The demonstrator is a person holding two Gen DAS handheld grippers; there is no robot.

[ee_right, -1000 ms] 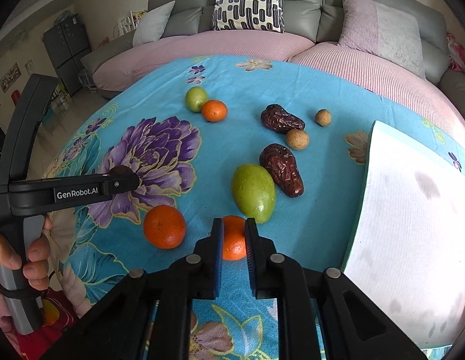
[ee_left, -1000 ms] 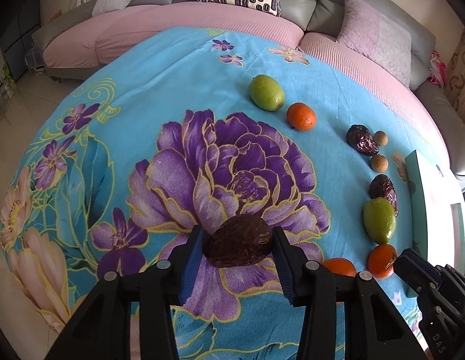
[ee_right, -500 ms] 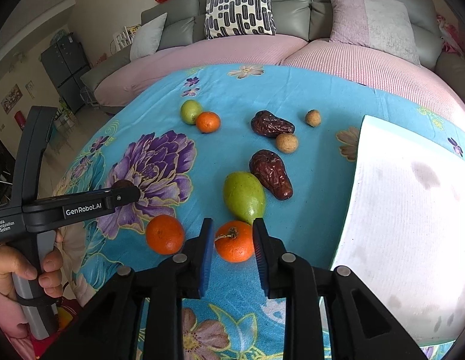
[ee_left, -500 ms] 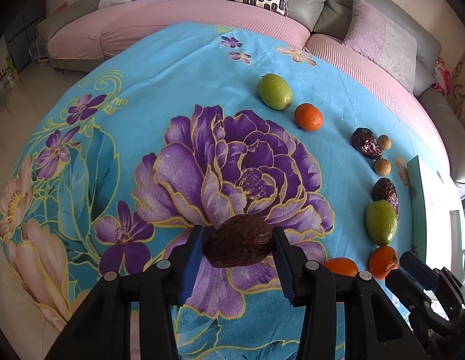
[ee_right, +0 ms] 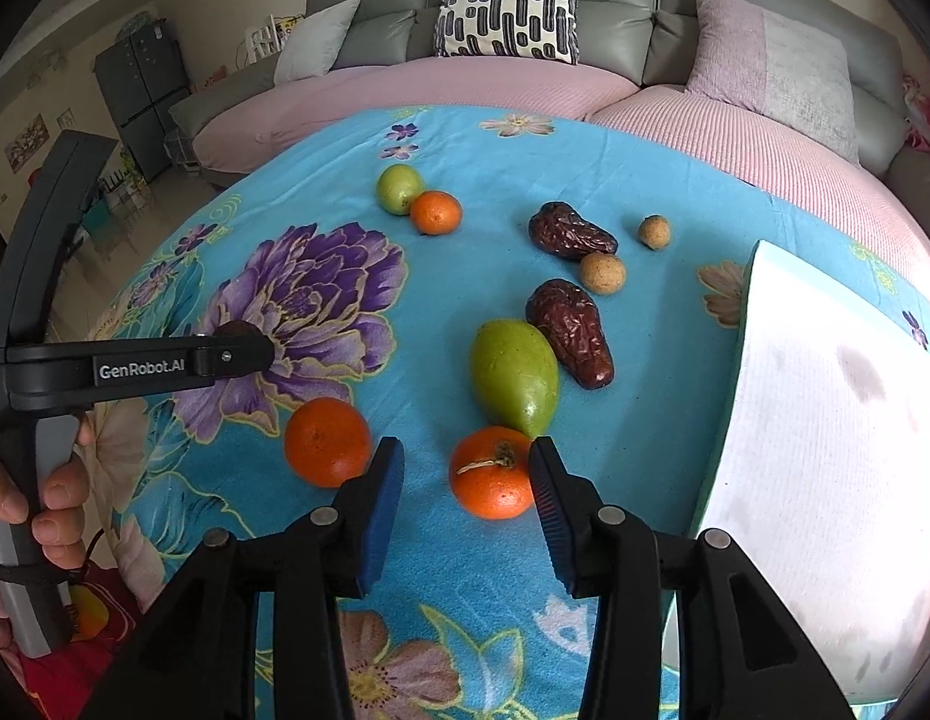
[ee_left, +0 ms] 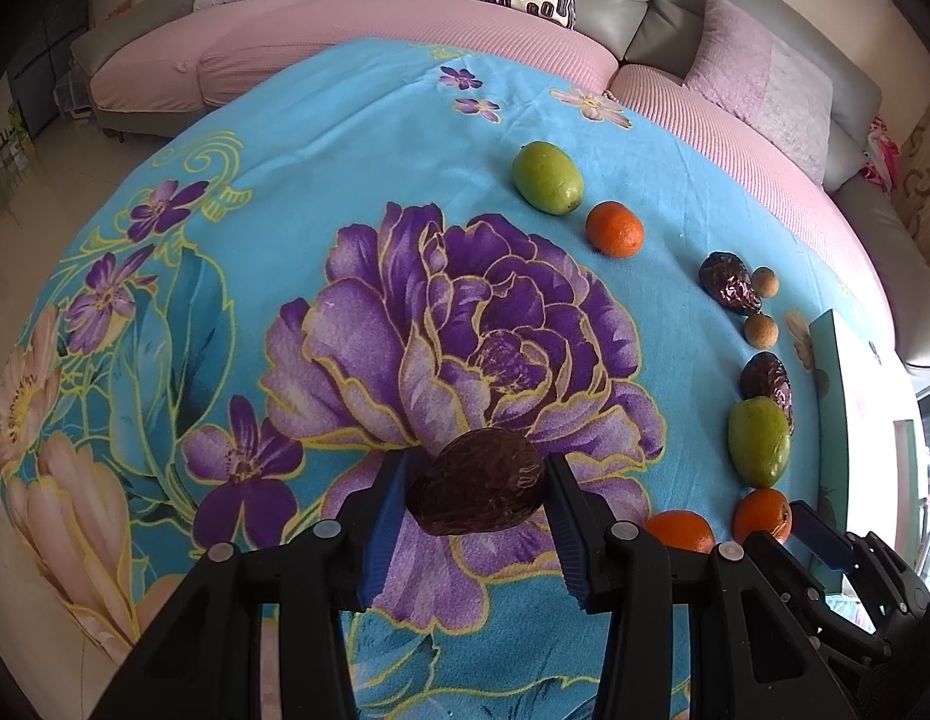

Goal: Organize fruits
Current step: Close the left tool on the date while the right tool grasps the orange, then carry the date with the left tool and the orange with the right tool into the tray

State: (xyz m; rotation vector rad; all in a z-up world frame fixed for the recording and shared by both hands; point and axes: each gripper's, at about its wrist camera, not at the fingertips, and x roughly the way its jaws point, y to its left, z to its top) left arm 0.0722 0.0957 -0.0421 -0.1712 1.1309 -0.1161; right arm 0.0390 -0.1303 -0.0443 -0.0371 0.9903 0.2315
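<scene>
My left gripper (ee_left: 474, 495) is shut on a dark brown wrinkled date (ee_left: 477, 489), held just above the purple flower print. My right gripper (ee_right: 465, 468) points down at the cloth and its jaws are opening. An orange (ee_right: 492, 474) with a stem lies between them on the cloth, close to the right pad and clear of the left one. A second orange (ee_right: 327, 441) sits just left of the fingers. Right behind lie a green mango (ee_right: 516, 375) and another date (ee_right: 573, 330).
Farther back are a third date (ee_right: 570, 231), two small tan round fruits (ee_right: 603, 273), a green fruit (ee_right: 399, 189) and an orange (ee_right: 436, 213). A white board (ee_right: 825, 450) covers the right side. A pink and grey sofa (ee_right: 525, 78) rings the round table.
The right gripper's jaws have spread from nearly shut to wide apart around the stemmed orange. The left gripper and its date have kept still.
</scene>
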